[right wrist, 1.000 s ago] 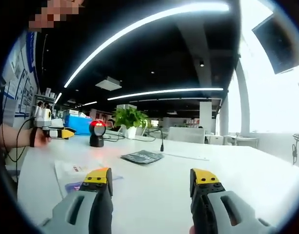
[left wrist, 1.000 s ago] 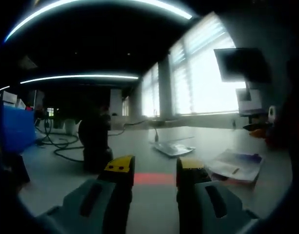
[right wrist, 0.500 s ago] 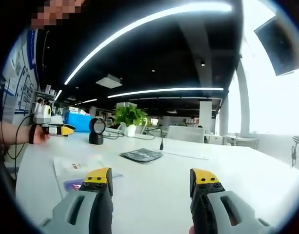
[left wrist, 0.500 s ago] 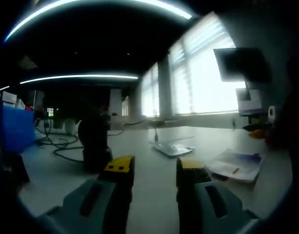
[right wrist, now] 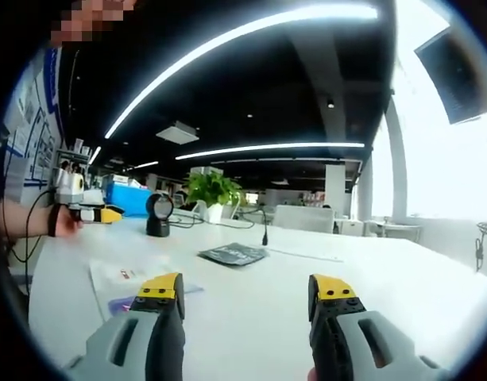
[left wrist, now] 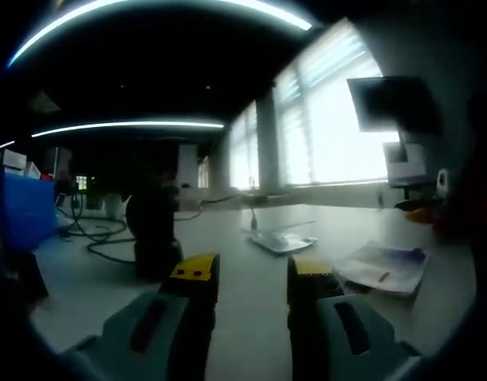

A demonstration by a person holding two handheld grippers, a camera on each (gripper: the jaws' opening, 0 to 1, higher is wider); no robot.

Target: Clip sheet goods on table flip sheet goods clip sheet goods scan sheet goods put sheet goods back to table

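Since the earlier frame, almost nothing shifts; the scanner's (left wrist: 153,230) red glow is off. Your left gripper (left wrist: 251,278) hovers spread, empty, sheet goods (left wrist: 384,268) at 3 o'clock. Your right gripper (right wrist: 247,295) hovers spread, dark packet (right wrist: 233,254) at 12 o'clock on the table (right wrist: 386,278).

both views look low across the table (right wrist: 251,317), sharing the scanner (left wrist: 152,230) and dark sheet (right wrist: 233,254).
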